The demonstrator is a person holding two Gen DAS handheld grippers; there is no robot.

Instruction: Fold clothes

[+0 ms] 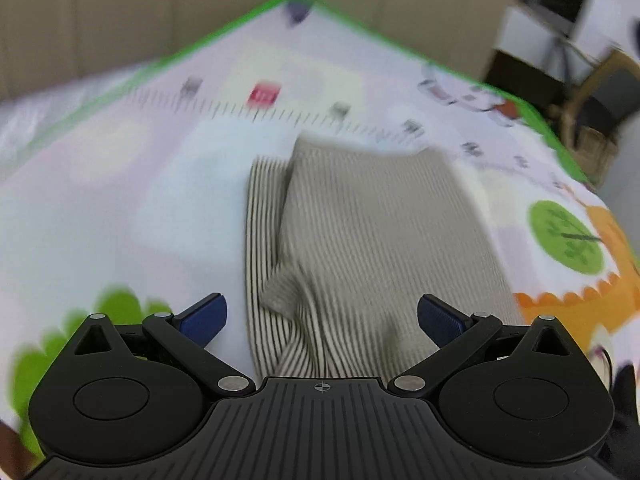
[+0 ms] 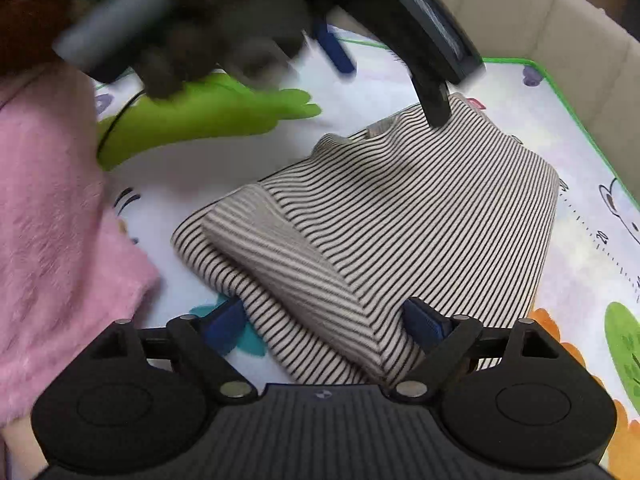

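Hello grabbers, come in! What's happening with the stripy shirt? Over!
Left gripper open above striped shirt. Right gripper open, fingers astride its near folded edge. Shirt part-folded on play mat. Pink fluffy cloth beside it, apart.

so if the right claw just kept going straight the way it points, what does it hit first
Probably the folded black-and-beige striped knit garment: the open right claw already straddles its near corner, though the depth is unclear.

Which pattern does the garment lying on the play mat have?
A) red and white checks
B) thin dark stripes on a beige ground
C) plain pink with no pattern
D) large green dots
B: the striped garment on the play mat shows thin dark lines on beige cloth in both wrist views; the pink fabric is a separate item at the left edge.
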